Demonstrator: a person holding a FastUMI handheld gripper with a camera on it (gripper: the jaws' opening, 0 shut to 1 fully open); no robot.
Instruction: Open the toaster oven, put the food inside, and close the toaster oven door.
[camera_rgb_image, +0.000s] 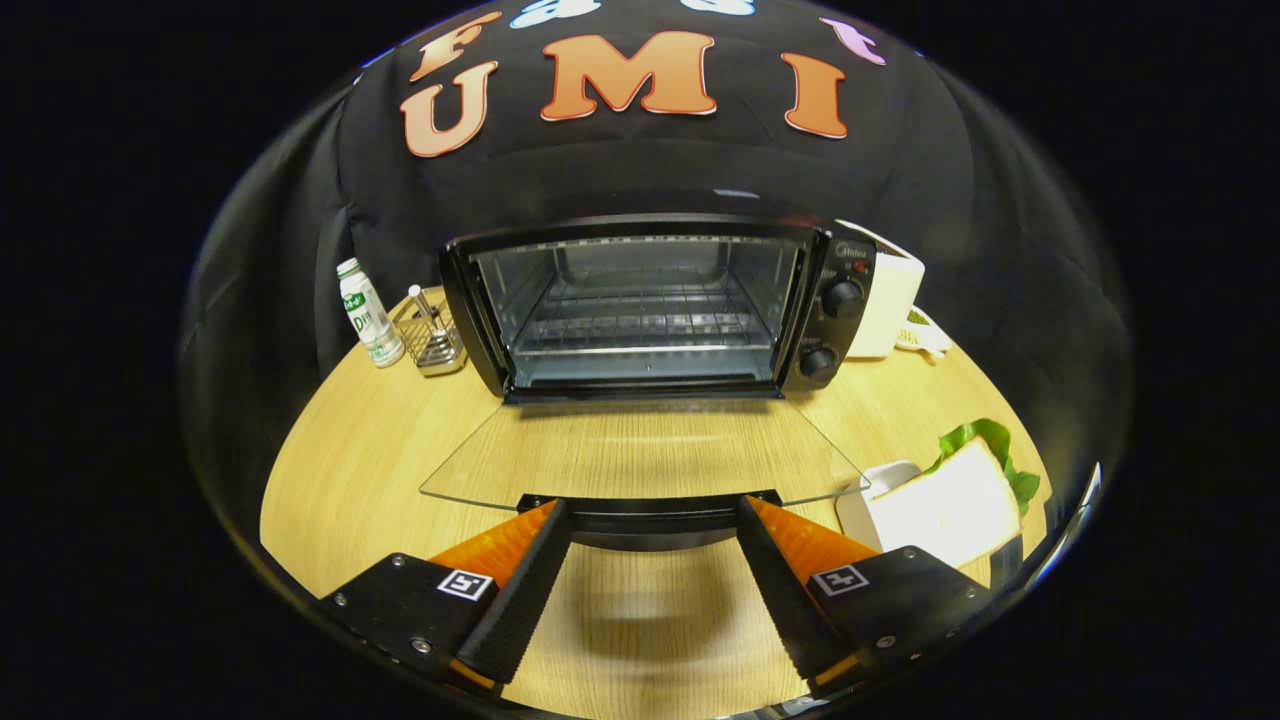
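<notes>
A black toaster oven (650, 305) stands at the back of the wooden table (340, 480) with its glass door (640, 455) folded down flat toward me. Its wire rack (640, 325) is bare. The door's dark handle (650, 520) lies just ahead of my gripper (655, 512), whose fingers stand wide apart on either side of the handle without pressing it. A sandwich (945, 505) with a green leaf lies on a white plate (865, 495), right of the right finger.
A small white bottle (368, 312) and a wire holder (432, 335) stand left of the oven. A white appliance (890, 300) and a dish sit behind its right side. Two knobs (840, 298) face me on the oven's right panel.
</notes>
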